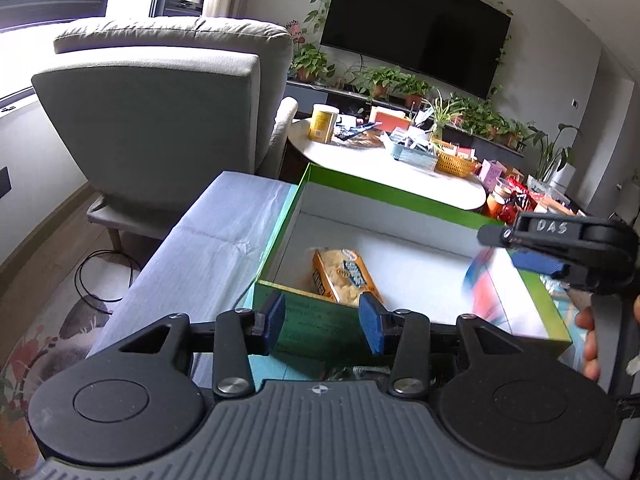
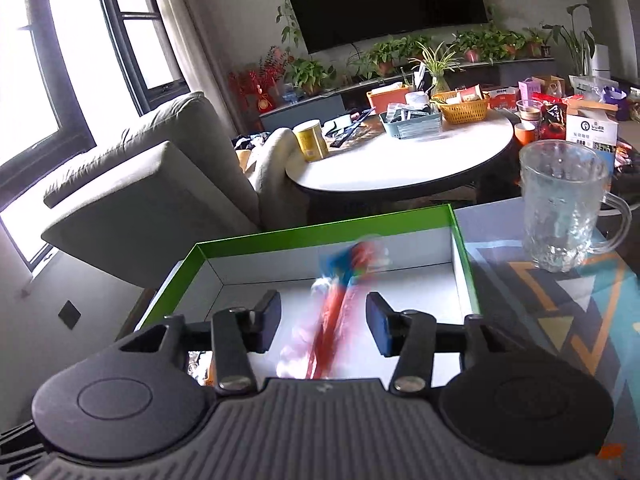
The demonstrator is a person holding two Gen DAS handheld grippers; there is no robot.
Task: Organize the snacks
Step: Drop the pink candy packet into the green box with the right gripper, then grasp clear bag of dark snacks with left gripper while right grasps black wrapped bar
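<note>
Beyond the cloth-covered desk [image 1: 192,248] stand a grey armchair and a round white table. On the desk sits a green cardboard box with a white inside [image 1: 400,204], holding an orange snack packet [image 1: 346,276]. Both the left claw [image 1: 322,322] and right claw [image 2: 324,320] are released, a blurred red-and-blue snack packet [image 2: 340,308] loose between the right claw's pads above the box.

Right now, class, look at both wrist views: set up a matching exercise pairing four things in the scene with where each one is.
Things:
1. orange snack bag
2. glass mug
3. yellow can
4. red-and-blue packet

Places:
A. on the round white table
B. blurred, between the right gripper's open jaws, over the box
C. lying inside the green box
D. standing on the patterned mat, right of the box

Pairs: 1-C, 2-D, 3-A, 4-B
</note>
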